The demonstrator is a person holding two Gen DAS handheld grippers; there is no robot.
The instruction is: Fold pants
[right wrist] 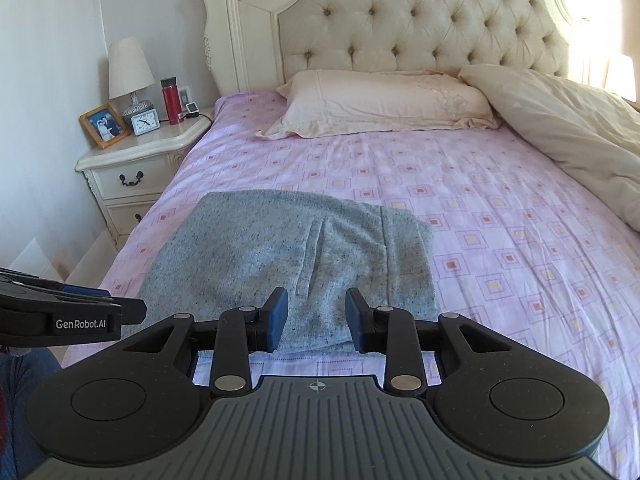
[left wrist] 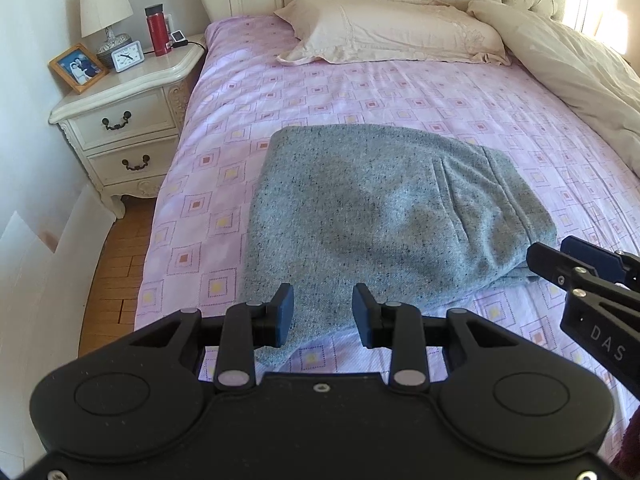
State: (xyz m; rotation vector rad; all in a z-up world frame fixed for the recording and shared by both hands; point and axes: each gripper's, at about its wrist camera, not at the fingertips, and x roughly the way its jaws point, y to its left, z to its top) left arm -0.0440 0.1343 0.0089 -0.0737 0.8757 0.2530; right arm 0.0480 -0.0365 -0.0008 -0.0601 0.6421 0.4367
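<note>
Both tools, left tool point(left wrist: 323, 314) and right tool point(right wrist: 316, 318), hover spread and empty over soft, light grey pants point(left wrist: 384, 216), folded on the bed's point(left wrist: 460, 96) near-left; grip near corners.

The pants point(left wrist: 372, 216) are speckled grey. The sheet point(left wrist: 460, 96) is pink with small square motifs in red and yellow. The pillow point(left wrist: 384, 32) is cream, the flask point(left wrist: 157, 30) red.
</note>
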